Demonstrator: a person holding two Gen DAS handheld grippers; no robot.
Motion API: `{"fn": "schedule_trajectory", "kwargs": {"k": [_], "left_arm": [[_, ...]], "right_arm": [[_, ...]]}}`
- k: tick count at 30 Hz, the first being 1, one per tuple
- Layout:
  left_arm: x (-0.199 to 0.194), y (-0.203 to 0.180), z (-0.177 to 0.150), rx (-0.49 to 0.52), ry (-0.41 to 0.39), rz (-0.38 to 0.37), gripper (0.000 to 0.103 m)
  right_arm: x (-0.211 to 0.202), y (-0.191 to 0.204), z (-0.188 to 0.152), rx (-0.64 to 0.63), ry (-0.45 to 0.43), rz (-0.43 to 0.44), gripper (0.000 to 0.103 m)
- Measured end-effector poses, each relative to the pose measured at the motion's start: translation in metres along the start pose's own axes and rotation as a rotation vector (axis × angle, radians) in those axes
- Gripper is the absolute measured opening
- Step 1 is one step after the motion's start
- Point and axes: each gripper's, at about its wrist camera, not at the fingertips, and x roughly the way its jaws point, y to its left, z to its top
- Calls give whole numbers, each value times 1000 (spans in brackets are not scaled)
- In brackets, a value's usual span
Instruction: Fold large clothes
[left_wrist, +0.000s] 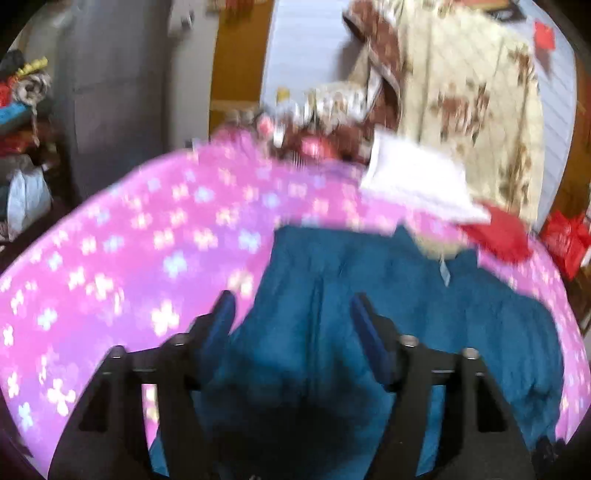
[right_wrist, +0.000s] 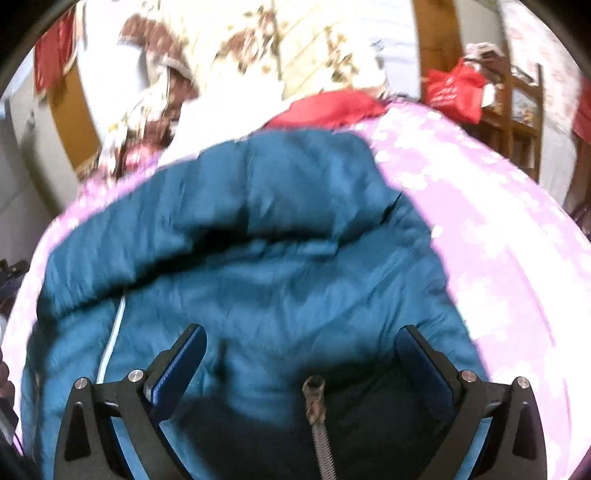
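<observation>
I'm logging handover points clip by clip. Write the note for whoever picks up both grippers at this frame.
Left gripper: open, holding nothing, above the teal padded jacket.
Right gripper: open, holding nothing, over the same jacket, its zipper pull between the fingers but not gripped.
Where things are: the jacket lies rumpled on the pink flowered bedspread; the hood points away from the right wrist camera. A red cloth item and a white one lie at the far side of the bed.
Done: no neat fold visible; the frames are blurred.
Left: flatten the jacket, fold in its sides and hood, fold it over.

Pink flowered bedsheet (left_wrist: 110, 236), white pillow (left_wrist: 417, 181), floral curtain (left_wrist: 469, 92).
</observation>
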Motion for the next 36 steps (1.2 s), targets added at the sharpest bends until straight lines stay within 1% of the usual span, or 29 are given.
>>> {"fn": "schedule_trajectory", "kwargs": {"k": [1,3,4,5,6,7,8,9,10,11,12,14,16,17,18,19,20,21,22,25,26,28,29,31,32,33,34,35,36], "left_arm": [[0,-6,1,9,-15,-7,69],[9,-23,-2,63,-2,-66,70],[19,-33,-8,106,8,-109,70],[33,-44,-19,171,22,-106,70],[45,-49,-24,209,57,-72,69],[64,-54,-32,240,143,-29,69],[77,-54,-37,239,208,-24,69],[86,-48,-42,214,255,-29,71],[91,-41,-45,193,282,-25,71],[92,-39,-45,187,287,-21,71],[93,-39,-43,182,286,-15,71],[93,-37,-44,174,296,-10,71],[92,-37,-46,170,304,-10,71],[93,-35,-46,172,309,-11,72],[94,-36,-45,173,313,-11,72],[95,-36,-45,176,320,-6,72],[92,-39,-48,181,327,-1,73],[91,-41,-49,186,337,5,74],[92,-44,-51,191,344,13,74],[92,-45,-52,199,349,33,74],[92,-45,-52,191,351,40,74],[90,-45,-52,178,352,51,74],[89,-44,-52,176,350,57,73],[87,-43,-53,170,347,65,74],[87,-43,-54,169,348,66,74],[87,-42,-54,165,350,65,74],[87,-42,-54,161,352,62,74],[88,-41,-54,161,353,59,76],[88,-41,-54,161,354,58,79]], "right_arm": [[-2,-3,2,16,-18,-8,103],[-5,-6,6,43,-43,-17,101],[-6,-6,7,53,-54,-12,99],[-10,-9,8,66,-81,1,92],[-14,-10,10,67,-102,8,89],[-19,-12,14,59,-138,15,89],[-24,-14,18,52,-165,24,88],[-28,-15,25,44,-198,33,88],[-29,-14,31,31,-219,42,88],[-26,-15,47,3,-240,55,86],[-22,-12,59,-15,-245,49,81],[-5,-2,91,-61,-246,49,80],[21,9,112,-112,-186,127,80],[38,17,119,-139,-139,182,80],[62,25,121,-186,-64,256,80],[89,31,117,-225,43,296,80],[115,34,107,-254,156,286,82],[125,33,99,-268,183,280,89],[127,31,98,-270,179,289,89],[123,41,110,-323,232,259,88],[114,48,119,-369,201,235,83],[96,54,138,-392,85,195,83],[89,58,150,-371,27,191,83],[89,69,168,-305,-30,205,83],[98,75,173,-280,-20,197,87],[113,80,173,-259,23,192,94],[131,81,168,-246,91,183,95],[157,86,159,-246,193,151,95],[168,87,152,-252,227,137,100]]}}
